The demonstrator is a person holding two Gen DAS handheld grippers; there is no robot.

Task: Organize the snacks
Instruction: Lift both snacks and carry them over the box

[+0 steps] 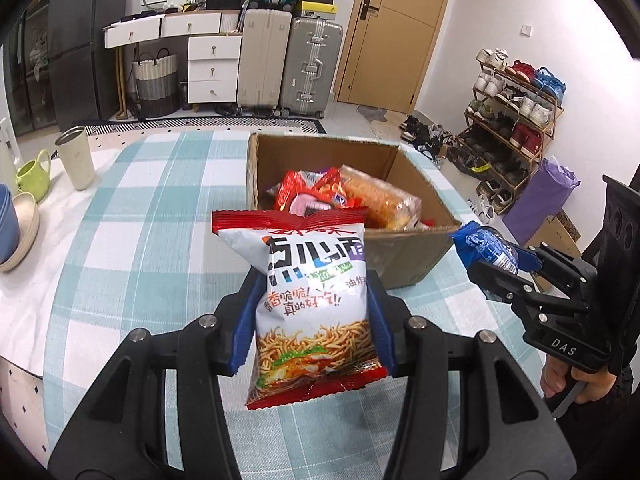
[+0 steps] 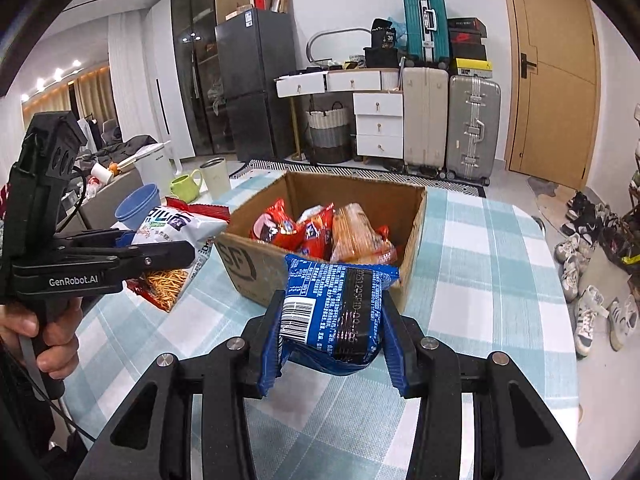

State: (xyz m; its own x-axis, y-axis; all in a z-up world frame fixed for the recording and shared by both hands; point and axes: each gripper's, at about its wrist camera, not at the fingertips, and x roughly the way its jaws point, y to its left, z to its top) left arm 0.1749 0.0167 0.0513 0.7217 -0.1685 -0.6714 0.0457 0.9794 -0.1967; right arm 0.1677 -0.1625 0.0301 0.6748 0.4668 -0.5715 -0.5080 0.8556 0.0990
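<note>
My left gripper (image 1: 312,316) is shut on a white and red bag of noodle snacks (image 1: 308,280), held above the checked tablecloth just in front of the cardboard box (image 1: 408,256). The same bag (image 2: 172,236) and the left gripper (image 2: 160,252) show at the left of the right wrist view. My right gripper (image 2: 332,332) is shut on a blue snack packet (image 2: 336,312), barcode side up, in front of the box (image 2: 248,268). From the left wrist view that packet (image 1: 486,246) shows at the right, in the right gripper (image 1: 508,268). The box holds several red and orange snack bags (image 2: 320,232).
A beige tumbler (image 1: 76,158), a green mug (image 1: 34,172) and stacked bowls (image 1: 16,232) stand at the table's left side. Beyond the table are suitcases (image 1: 288,68), white drawers (image 1: 214,68), a fridge and a shoe rack (image 1: 512,120). A person's hand (image 2: 52,340) holds the left gripper's handle.
</note>
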